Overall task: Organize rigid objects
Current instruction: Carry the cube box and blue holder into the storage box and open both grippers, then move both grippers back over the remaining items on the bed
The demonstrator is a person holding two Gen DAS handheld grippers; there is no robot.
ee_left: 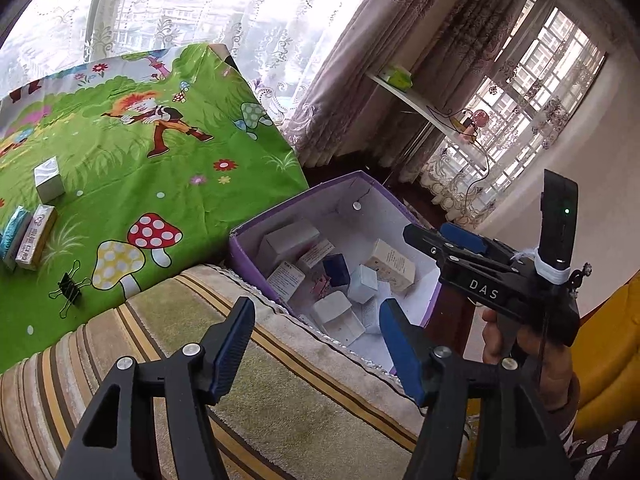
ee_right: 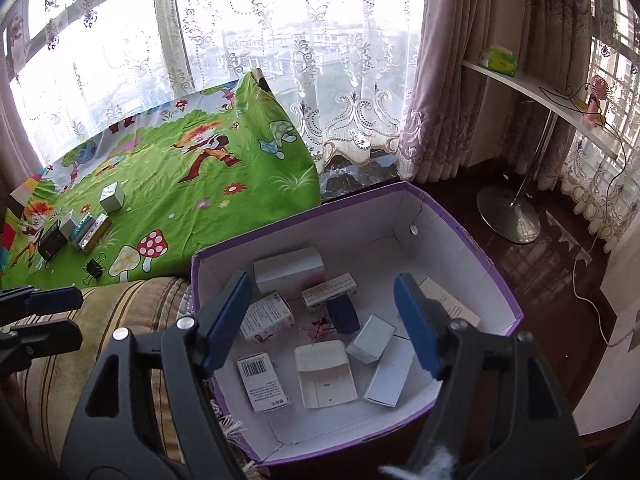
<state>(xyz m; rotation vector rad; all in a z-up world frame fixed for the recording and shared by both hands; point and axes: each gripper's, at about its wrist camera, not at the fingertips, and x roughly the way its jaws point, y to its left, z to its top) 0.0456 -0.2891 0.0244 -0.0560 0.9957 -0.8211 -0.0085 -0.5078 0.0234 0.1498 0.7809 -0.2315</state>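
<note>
The right gripper (ee_right: 322,326) has its fingers wide apart and empty above the purple box (ee_right: 472,236), where small cartons (ee_right: 288,270) lie. The left gripper (ee_left: 316,346), also open and empty, hangs over a striped cushion (ee_left: 280,412). Only the right view shows a black carton (ee_right: 51,243) on the cartoon cloth (ee_left: 168,192); the left view shows a hand (ee_left: 528,354).
</note>
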